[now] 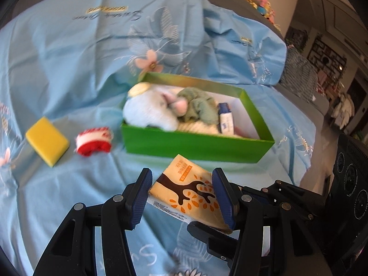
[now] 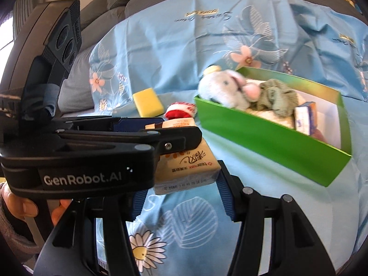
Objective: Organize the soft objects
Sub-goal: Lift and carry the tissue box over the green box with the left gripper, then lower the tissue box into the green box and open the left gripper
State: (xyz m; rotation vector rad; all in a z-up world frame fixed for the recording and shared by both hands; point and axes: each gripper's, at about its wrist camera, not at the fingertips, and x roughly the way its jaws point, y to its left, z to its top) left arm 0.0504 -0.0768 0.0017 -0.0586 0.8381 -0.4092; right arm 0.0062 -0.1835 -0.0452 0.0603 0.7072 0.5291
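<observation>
As both tools grip tissue pack [image 1: 184,193], green box [image 1: 195,147] w/ plush [image 1: 149,112], cloth [image 1: 197,105]

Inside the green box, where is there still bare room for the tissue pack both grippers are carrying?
The bare white floor of the green box lies at its right end, past the blue-and-white packet. The left and middle are crowded: pale blue plush toy, green cloth. The tissue pack sits between both grippers.

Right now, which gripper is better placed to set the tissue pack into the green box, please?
Probably the right gripper: both clamp the tissue pack, yet the green box's bare end lies rightward.
</observation>
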